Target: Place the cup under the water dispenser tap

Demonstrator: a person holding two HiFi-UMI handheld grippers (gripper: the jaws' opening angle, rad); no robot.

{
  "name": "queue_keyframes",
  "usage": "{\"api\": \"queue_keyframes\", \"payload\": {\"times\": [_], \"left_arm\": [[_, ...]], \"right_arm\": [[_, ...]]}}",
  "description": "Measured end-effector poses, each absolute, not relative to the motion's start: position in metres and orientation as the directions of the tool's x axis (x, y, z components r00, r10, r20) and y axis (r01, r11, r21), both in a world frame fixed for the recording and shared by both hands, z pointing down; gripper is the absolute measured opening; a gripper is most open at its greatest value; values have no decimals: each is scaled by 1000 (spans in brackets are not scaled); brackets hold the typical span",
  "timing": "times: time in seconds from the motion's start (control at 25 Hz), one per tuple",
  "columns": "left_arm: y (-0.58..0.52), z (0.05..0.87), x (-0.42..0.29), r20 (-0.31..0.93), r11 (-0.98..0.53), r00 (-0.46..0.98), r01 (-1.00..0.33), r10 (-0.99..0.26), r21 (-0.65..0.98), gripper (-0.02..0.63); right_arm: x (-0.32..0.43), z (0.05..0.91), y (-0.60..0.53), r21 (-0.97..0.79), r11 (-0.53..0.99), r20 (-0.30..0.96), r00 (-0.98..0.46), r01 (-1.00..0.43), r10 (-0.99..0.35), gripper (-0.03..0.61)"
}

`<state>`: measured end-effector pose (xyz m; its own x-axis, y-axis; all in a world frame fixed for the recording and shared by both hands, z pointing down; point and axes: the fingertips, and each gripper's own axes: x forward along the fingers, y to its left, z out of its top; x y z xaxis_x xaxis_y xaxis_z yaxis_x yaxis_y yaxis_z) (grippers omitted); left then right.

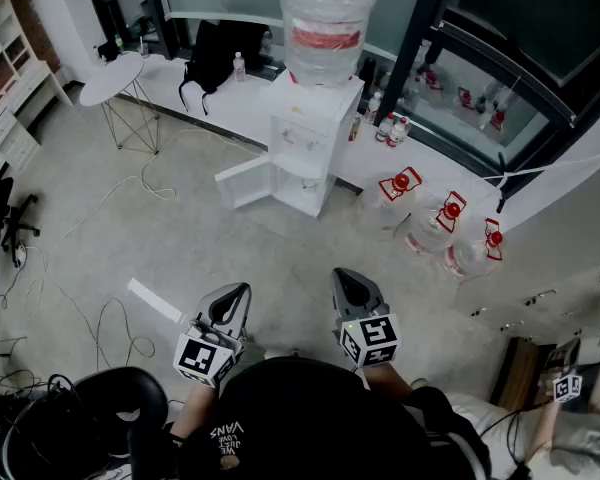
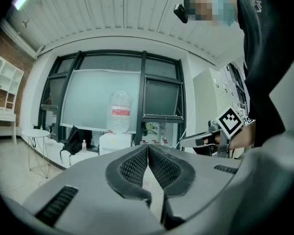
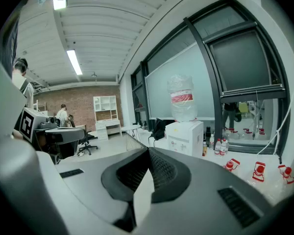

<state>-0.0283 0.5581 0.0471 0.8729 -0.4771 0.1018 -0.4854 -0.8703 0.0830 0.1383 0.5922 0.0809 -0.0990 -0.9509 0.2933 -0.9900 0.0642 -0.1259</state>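
The white water dispenser (image 1: 312,140) stands against the far wall with a big clear bottle (image 1: 326,16) on top; its lower cabinet door (image 1: 244,183) hangs open. It also shows far off in the left gripper view (image 2: 116,142) and the right gripper view (image 3: 185,136). No cup shows in any view. My left gripper (image 1: 237,295) and right gripper (image 1: 346,282) are held side by side close to my body, well short of the dispenser. Both have their jaws pressed together with nothing between them, as seen at the left gripper (image 2: 148,149) and the right gripper (image 3: 148,152).
Three water jugs with red caps (image 1: 446,215) lie on the floor right of the dispenser. Small bottles (image 1: 391,128) stand beside it. A round white table (image 1: 112,76) and a black backpack (image 1: 216,52) are at the back left. Cables (image 1: 110,320) and a black chair (image 1: 115,408) are near left.
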Motion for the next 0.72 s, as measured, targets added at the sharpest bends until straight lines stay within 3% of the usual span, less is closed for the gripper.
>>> {"api": "queue_keyframes", "payload": {"times": [0.32,0.72], "left_arm": [[501,53,-41,95,-885,889,-456,-448,95,20],[375,44,-100,101,-934,934,-351,-343,63,20]], "right_arm": [[117,83,537,-204,83,267,-137,-976,-954,46],[69,65,430,-214,-54,240,1,-975,-971,46]]}}
